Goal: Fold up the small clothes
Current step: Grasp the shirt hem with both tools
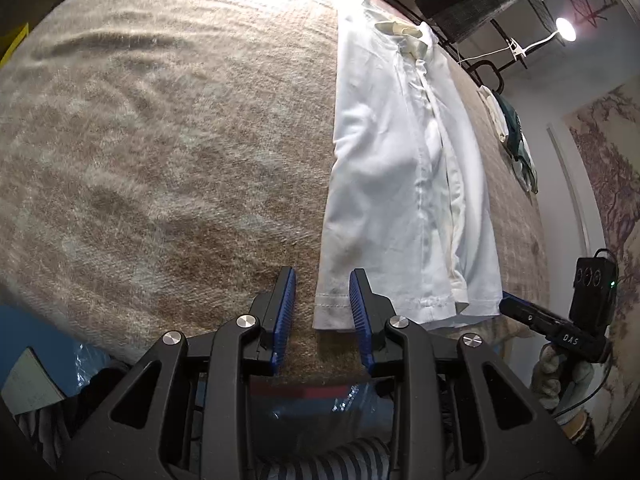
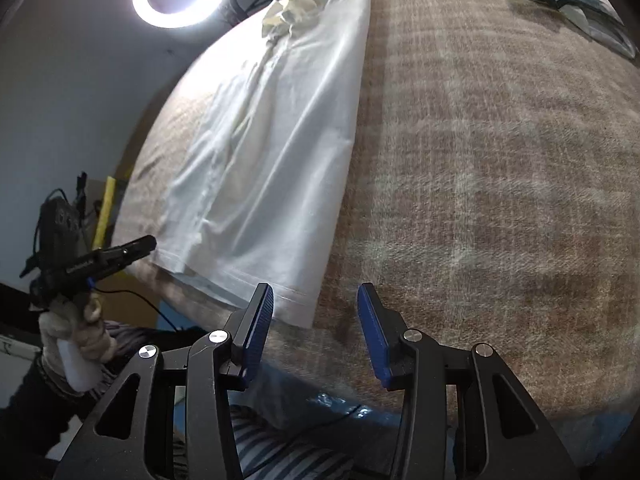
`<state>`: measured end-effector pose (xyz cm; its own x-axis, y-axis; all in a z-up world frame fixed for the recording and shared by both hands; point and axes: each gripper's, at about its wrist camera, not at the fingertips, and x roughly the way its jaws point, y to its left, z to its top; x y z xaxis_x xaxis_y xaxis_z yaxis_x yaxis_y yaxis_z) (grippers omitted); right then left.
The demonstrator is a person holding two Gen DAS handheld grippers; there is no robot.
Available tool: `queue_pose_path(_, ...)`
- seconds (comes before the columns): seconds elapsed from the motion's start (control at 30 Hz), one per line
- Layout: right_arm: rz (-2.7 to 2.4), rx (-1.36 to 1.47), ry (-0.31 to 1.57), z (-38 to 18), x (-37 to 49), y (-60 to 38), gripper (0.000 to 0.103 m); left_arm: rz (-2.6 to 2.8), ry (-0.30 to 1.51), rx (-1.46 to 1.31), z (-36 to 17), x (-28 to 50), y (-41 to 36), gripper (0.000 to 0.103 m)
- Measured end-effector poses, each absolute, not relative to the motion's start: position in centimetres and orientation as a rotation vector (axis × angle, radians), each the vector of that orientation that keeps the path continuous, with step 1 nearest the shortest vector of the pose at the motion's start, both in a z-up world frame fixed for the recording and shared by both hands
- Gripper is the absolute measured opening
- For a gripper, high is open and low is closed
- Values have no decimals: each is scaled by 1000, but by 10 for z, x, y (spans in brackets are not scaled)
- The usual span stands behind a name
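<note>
Both jaws gaping: I'm hovering my left gripper [image 1: 322, 300] and right gripper [image 2: 316, 316] at the white shirt's [image 1: 404, 168] near hem corners, gripping nothing.

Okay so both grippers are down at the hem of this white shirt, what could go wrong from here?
1. The left gripper straddles only the very corner of the white shirt; the hem may slip out when lifted.
2. The right gripper is open at the other corner, so it might pinch the brown blanket too.
3. Uneven grips could undo the lengthwise fold.
</note>
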<state>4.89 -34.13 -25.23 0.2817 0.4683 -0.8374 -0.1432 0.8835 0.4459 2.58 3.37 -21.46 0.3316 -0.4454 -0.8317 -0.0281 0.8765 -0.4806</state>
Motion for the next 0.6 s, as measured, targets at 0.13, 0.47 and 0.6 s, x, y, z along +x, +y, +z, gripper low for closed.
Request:
queue_pose_path(0.13,446,261,1215,-253,51,-330,2,-290,1199,-386,-214,28,22,2)
queue_pose_path(0.47,439,375,1164,-246,37,-365,1,-321,1169,-364,-209,18,17,0)
queue_pose_path(0.6,451,324,1196,-256,38,-352,3,-318,1179,-395,-210,18,19,3)
